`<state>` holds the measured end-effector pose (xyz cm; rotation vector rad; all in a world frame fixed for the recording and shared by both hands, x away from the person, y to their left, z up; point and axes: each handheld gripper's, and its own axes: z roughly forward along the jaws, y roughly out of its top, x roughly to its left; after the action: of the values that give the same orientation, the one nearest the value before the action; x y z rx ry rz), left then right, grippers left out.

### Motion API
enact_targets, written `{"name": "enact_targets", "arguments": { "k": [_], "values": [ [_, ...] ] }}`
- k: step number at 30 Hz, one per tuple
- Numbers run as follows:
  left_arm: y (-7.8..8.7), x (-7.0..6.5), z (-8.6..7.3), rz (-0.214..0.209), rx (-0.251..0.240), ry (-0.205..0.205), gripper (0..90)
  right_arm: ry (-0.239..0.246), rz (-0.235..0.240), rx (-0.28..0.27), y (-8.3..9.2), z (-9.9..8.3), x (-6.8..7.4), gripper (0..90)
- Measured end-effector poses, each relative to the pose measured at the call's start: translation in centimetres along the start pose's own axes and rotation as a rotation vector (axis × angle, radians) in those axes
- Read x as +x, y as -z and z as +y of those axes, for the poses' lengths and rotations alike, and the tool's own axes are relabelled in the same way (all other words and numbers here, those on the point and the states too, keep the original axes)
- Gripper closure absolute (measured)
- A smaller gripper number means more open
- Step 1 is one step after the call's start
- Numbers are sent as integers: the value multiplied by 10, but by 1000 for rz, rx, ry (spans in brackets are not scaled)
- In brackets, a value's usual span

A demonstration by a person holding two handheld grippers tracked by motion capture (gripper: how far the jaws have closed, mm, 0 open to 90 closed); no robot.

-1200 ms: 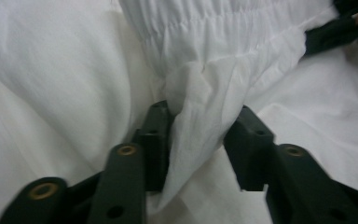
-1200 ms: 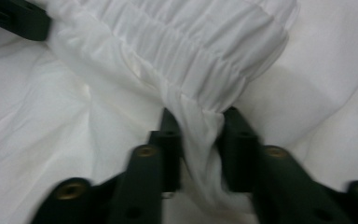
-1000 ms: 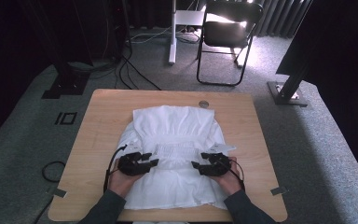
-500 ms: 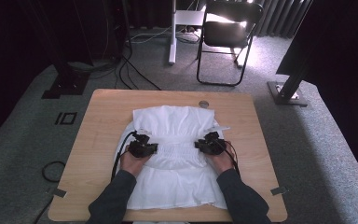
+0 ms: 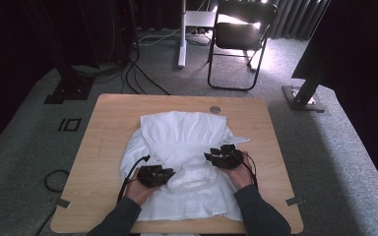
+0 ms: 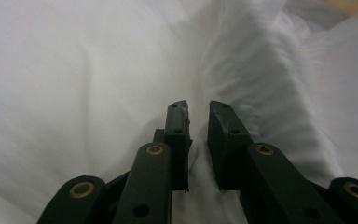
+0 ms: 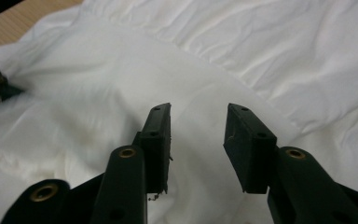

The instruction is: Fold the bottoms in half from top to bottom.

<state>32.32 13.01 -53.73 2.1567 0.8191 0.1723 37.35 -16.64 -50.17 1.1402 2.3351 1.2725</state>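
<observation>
White garment [image 5: 182, 157] lies spread and rumpled on the wooden tabletop [image 5: 103, 142], collar end toward the far edge. Left gripper [image 5: 163, 175] sits low on the cloth at its near-left part; jaws stand a narrow gap apart, having just eased open a little, with a fold of fabric rising between them in the left gripper view, grip uncertain. Right gripper [image 5: 216, 156] rests over the garment's right middle; jaws spread, just widened, bare cloth below them, nothing pinched.
</observation>
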Motion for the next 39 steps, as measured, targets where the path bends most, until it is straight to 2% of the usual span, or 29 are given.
{"name": "enact_targets", "arguments": {
  "k": [2,6,8,12,16,19,21,23,26,29,31,34,39],
  "values": [
    [0,-2,-5,-14,3,-3,777,11,-6,-2,1,2,2,588],
    [4,-2,-9,-30,-3,18,771,13,26,4,1,-3,13,579],
    [6,-3,-10,-37,1,11,761,19,58,14,2,-10,21,576],
    [9,-8,-11,-48,4,-9,742,39,87,34,9,-28,38,577],
    [11,-7,-13,-60,-4,5,719,74,60,88,12,-52,46,572],
    [13,-6,-11,-50,-25,7,676,43,64,111,10,-67,42,579],
    [15,-4,-7,-21,-43,9,640,20,70,120,12,-68,40,583],
    [17,2,-1,24,-65,6,602,36,70,120,13,-65,40,577],
    [20,16,12,93,-111,12,594,44,60,84,15,-53,37,549],
    [18,34,28,150,-143,23,579,51,25,27,13,-34,27,522],
    [15,46,39,185,-157,27,572,48,5,8,8,-19,18,509],
    [7,63,52,227,-156,44,561,38,-38,-6,-5,3,2,494],
    [-16,87,60,281,-111,73,554,29,-103,-8,-36,31,-19,462]
  ]
}}
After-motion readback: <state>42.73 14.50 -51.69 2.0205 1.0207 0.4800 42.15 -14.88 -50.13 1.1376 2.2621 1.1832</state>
